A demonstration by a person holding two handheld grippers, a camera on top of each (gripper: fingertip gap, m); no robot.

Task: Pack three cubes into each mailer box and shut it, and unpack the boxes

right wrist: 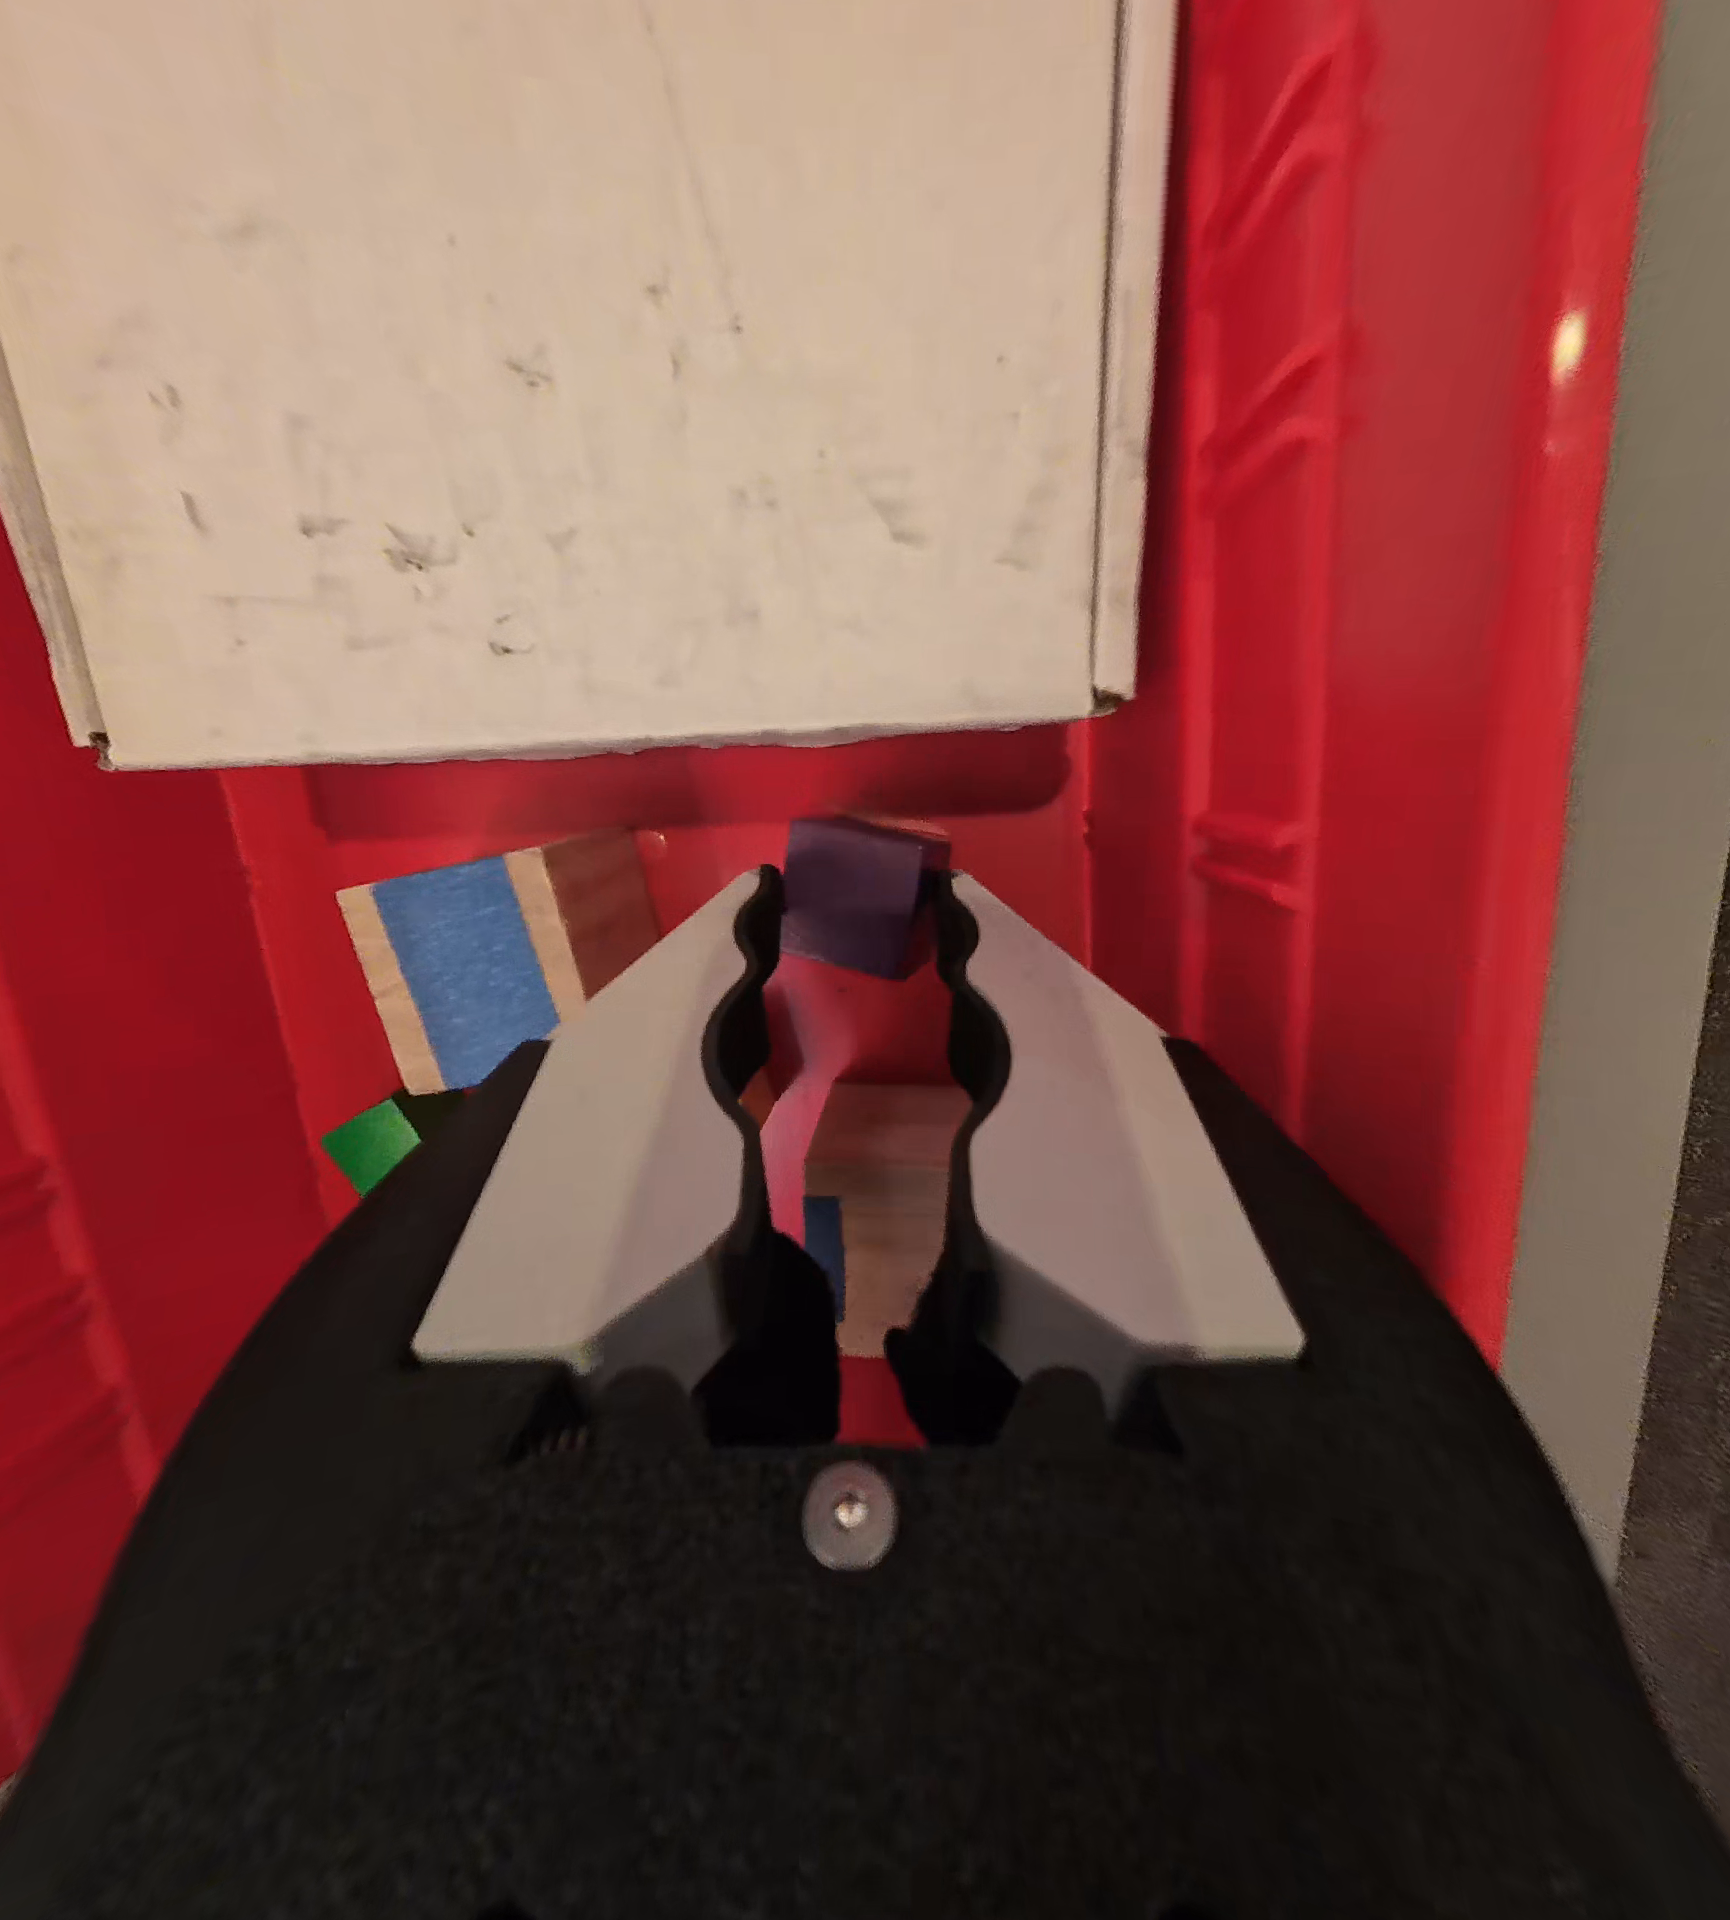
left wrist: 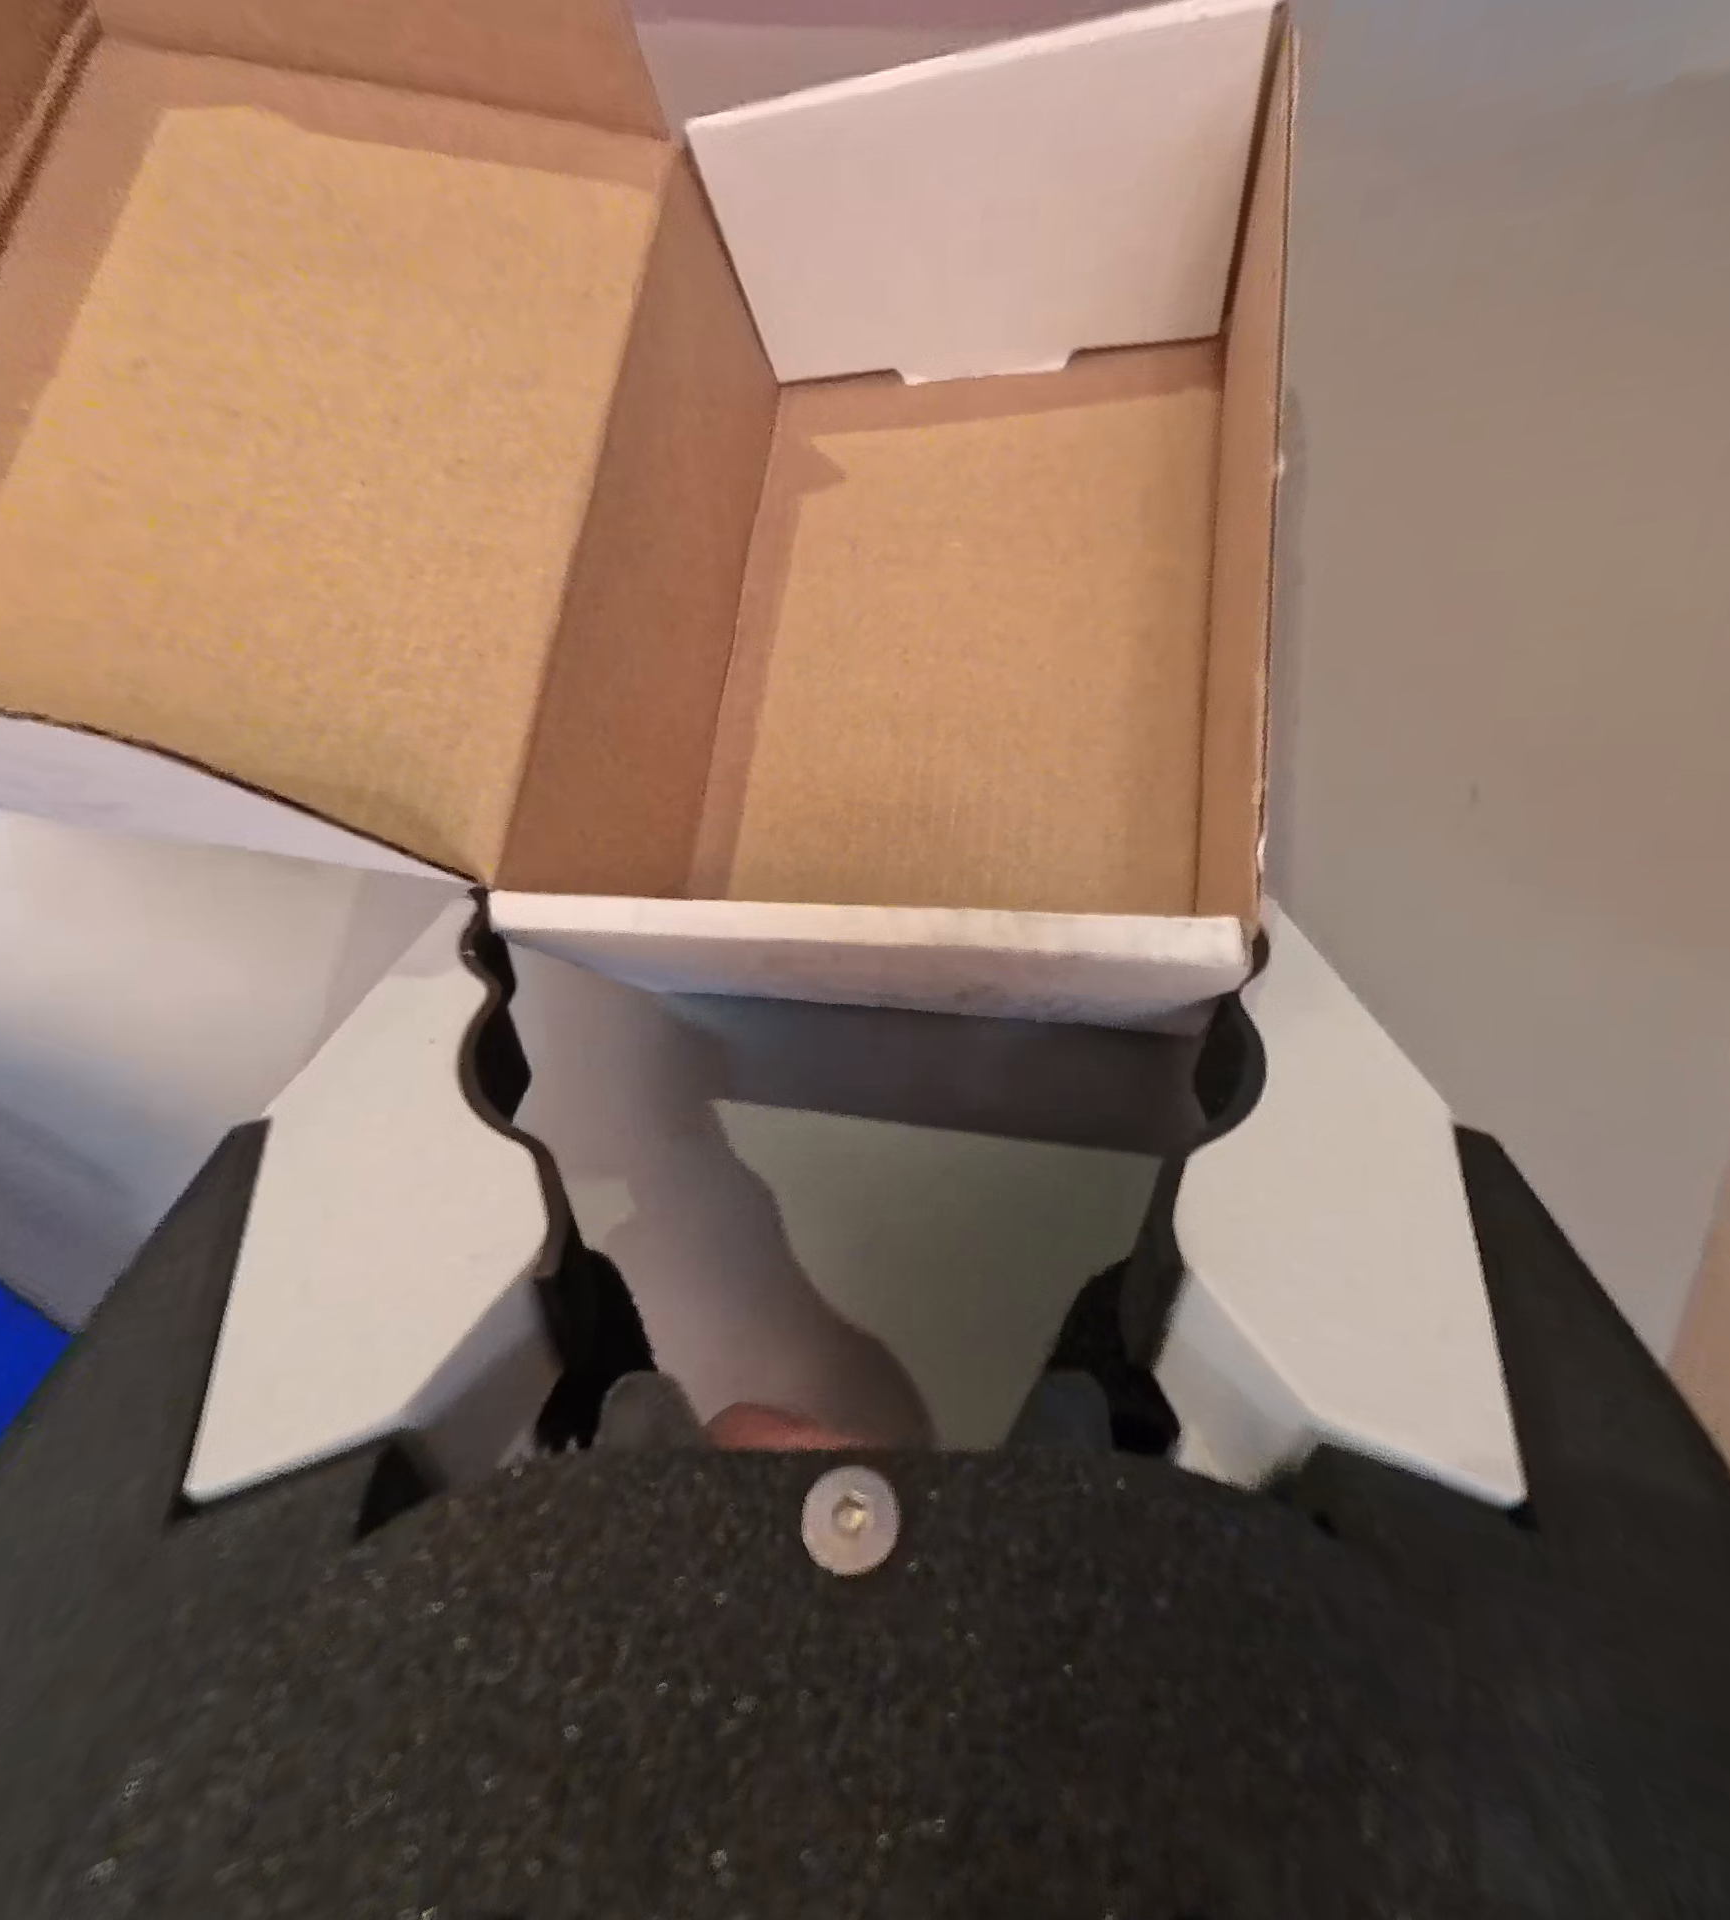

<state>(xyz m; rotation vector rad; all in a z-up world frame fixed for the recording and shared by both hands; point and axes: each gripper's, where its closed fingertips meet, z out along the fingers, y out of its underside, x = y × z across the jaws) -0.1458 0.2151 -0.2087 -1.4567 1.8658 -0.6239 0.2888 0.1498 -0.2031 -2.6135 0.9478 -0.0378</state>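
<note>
Cubes [right wrist: 856, 909] in red bin [right wrist: 1360, 623] — mailer box [left wrist: 954, 665] bare.

the left gripper [left wrist: 866, 961] has a black body with a rough, grainy finish, widening toward the camera. one round silver screw with a hex socket sits at the middle of its top face. two pale grey fingers [left wrist: 373, 1278] run forward from it, flat and angular outside, each lined on its inner edge with a wavy black pad. the right gripper [right wrist: 861, 883] looks the same: grainy black body, one silver screw, pale grey fingers [right wrist: 612, 1164] with scalloped black inner pads.
</note>
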